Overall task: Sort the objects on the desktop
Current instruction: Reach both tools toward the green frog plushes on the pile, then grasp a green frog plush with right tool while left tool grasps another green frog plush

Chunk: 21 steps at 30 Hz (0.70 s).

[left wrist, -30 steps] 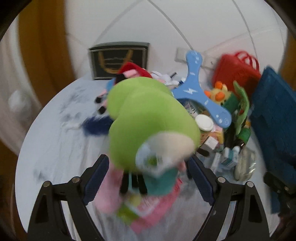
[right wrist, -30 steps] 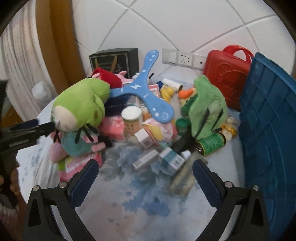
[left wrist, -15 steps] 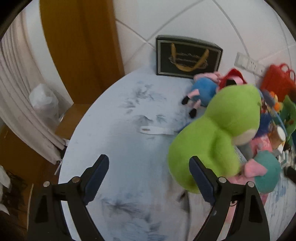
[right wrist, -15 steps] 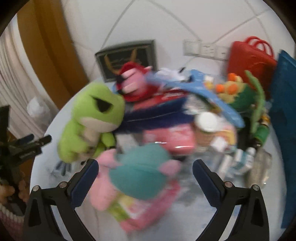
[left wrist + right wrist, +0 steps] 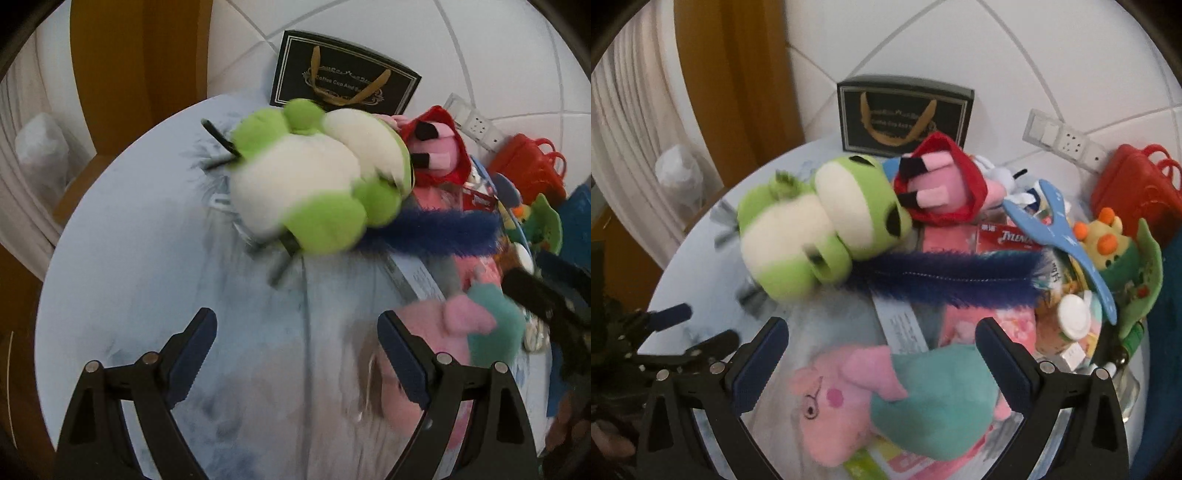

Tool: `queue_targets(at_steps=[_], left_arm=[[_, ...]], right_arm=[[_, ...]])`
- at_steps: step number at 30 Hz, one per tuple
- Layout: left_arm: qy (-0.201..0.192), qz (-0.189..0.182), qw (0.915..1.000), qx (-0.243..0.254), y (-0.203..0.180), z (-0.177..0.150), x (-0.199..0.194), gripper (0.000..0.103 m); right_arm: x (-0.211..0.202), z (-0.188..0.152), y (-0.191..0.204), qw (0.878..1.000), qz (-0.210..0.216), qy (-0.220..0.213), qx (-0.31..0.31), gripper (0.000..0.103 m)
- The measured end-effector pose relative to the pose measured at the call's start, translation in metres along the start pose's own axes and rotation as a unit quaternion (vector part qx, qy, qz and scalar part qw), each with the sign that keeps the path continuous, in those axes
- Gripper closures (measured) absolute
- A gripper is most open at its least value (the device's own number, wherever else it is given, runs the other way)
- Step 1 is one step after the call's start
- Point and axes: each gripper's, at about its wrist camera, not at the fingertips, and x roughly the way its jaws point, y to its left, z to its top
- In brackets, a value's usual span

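Left hand-held gripper (image 5: 295, 354) spread wide, empty, over bare bench (image 5: 147, 277). Right hand-held gripper (image 5: 881, 350) also released, straddling the pink pig toy (image 5: 886, 398) without clamping it. Green frog toy (image 5: 820, 229) lies on its back at 10 o'clock of the pile, touching the blue feather (image 5: 953, 280). Risk: closing on the pig's soft body may pinch only fabric and slip, or drag the packet under it; the frog, blurred, may not be settled.
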Motion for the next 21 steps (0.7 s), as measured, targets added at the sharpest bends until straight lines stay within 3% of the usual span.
queue_targets(at_steps=[5, 9, 13, 16, 19, 21], left_arm=[[-0.010, 0.007, 0.9995, -0.028, 0.001, 0.032, 0.024, 0.013], [-0.007, 0.050, 0.9987, -0.004, 0.010, 0.063, 0.044, 0.013], [-0.019, 0.115, 0.9919, 0.050, 0.030, 0.069, 0.046, 0.012], [0.005, 0.131, 0.9907, 0.038, 0.054, 0.071, 0.049, 0.012], [0.017, 0.092, 0.9955, 0.012, 0.072, 0.072, 0.044, 0.012], [0.002, 0.056, 0.9984, -0.009, 0.076, 0.074, 0.025, 0.012]], right_arm=[[0.014, 0.012, -0.010, 1.000, 0.021, 0.004, -0.008, 0.001], [0.025, 0.044, -0.004, 0.999, 0.044, -0.008, -0.014, 0.001], [0.058, 0.079, 0.011, 0.998, 0.061, -0.002, -0.024, 0.001], [0.092, 0.097, 0.017, 0.995, 0.095, 0.018, -0.010, 0.001], [0.131, 0.105, 0.023, 0.993, 0.110, 0.048, 0.005, 0.001], [0.156, 0.099, 0.027, 0.991, 0.108, 0.078, 0.004, 0.022]])
